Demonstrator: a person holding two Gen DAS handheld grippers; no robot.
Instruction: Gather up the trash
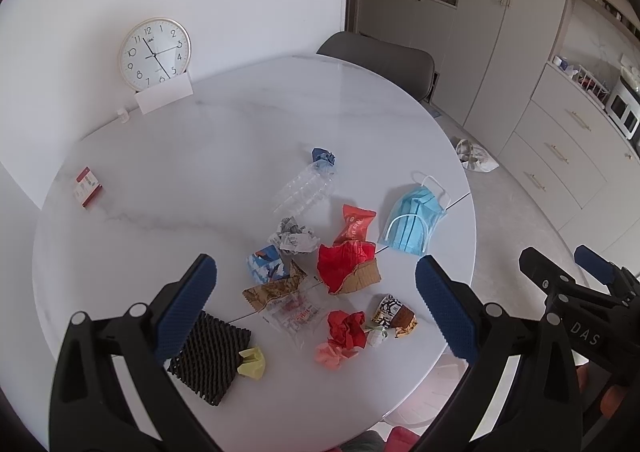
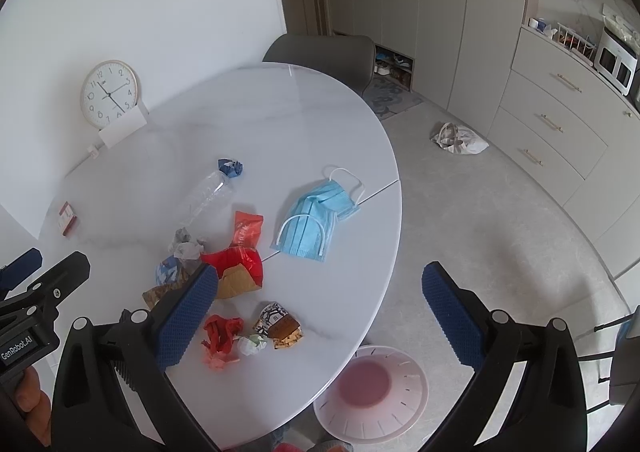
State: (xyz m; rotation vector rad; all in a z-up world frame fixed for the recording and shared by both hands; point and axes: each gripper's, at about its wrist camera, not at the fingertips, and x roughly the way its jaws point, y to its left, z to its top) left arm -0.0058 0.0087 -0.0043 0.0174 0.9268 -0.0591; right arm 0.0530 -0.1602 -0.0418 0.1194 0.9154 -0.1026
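Observation:
Several pieces of trash lie on the round white table (image 1: 224, 156): a blue face mask (image 1: 416, 218), a clear bottle (image 1: 304, 188), a red bag on cardboard (image 1: 346, 266), crumpled red paper (image 1: 346, 328), black foam mesh (image 1: 212, 364) and assorted wrappers. My left gripper (image 1: 316, 272) hovers open above the pile, holding nothing. In the right wrist view, the right gripper (image 2: 320, 276) is open and empty over the table's near right edge. The mask (image 2: 316, 220) lies beyond it. A pink bin (image 2: 370, 392) stands on the floor below that edge.
A clock (image 1: 155, 53) and a white card (image 1: 163, 97) lean against the wall at the back of the table. A small red box (image 1: 89, 188) sits at the left. A grey chair (image 2: 320, 56) is behind the table, and a cloth bag (image 2: 459, 139) lies on the floor by the cabinets.

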